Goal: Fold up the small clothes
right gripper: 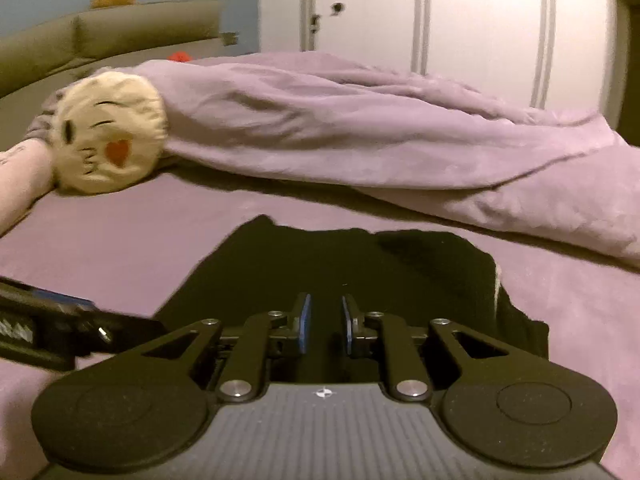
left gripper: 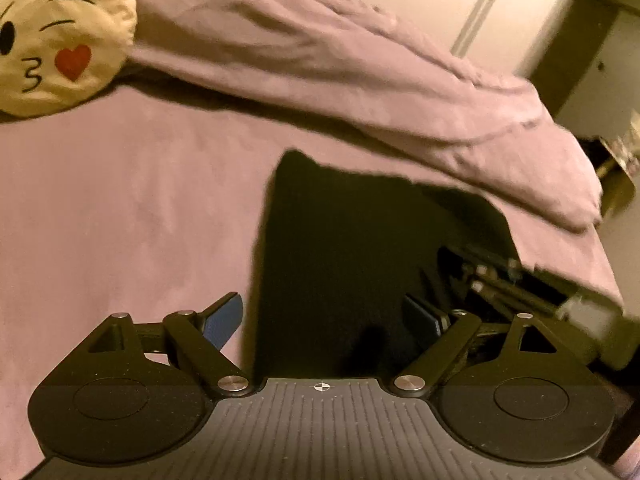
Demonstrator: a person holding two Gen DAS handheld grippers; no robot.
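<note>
While flat, garment [right gripper: 320, 264] lengthwise toward duvet [right gripper: 360, 136]

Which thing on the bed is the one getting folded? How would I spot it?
Start at the purple bed, with its rumpled duvet at the back. On the flat sheet in front lies the black cloth. It is the only dark, flat thing there; the round cushion is pale with a kissing face.

left gripper [left gripper: 324, 320] spread wide, black garment [left gripper: 352, 256], purple bedsheet [left gripper: 128, 208]

L gripper [left gripper: 324, 322] tilts downward, its 2 fingers spread wide, nothing between the pads. R gripper [right gripper: 324, 326] points lower-angled fwd, blue pads [right gripper: 305, 322] nearly together w/ a narrow gap.
</note>
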